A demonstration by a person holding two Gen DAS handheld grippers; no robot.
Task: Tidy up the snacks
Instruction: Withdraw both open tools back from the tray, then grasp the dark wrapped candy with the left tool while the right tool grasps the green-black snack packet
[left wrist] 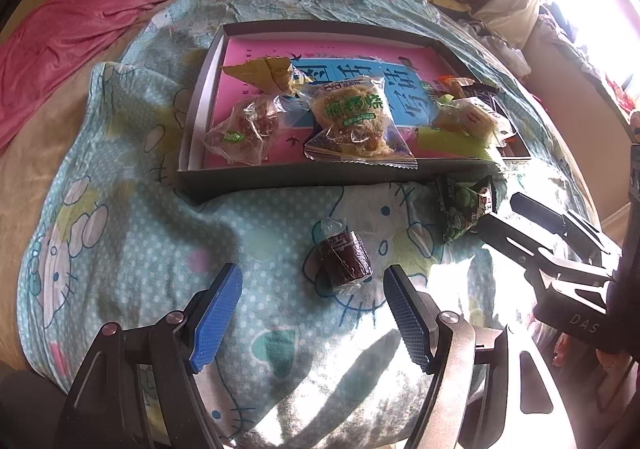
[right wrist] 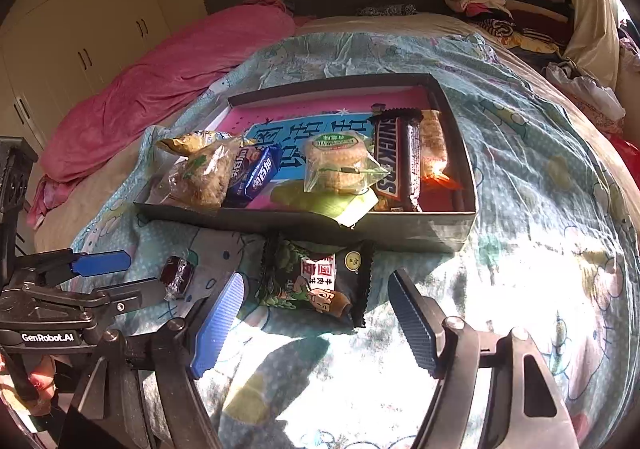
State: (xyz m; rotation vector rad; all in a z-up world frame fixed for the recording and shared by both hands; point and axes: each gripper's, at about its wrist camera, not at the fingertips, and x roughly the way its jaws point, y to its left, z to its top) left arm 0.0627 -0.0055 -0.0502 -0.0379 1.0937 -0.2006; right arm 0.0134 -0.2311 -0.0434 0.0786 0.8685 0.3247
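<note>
Left black tool with blue pads tilted downward, jaws apart, empty. Right black blue-padded tool likewise, gaping, nothing gripped.

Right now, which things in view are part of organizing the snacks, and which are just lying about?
Part of the job:
- grey box holding wrapped snacks
- dark round candy, on the sheet outside the box
- green-and-black snack packet, also outside
- left gripper and right gripper, both open

Lying about:
- pink blanket
- piled clothes
</note>
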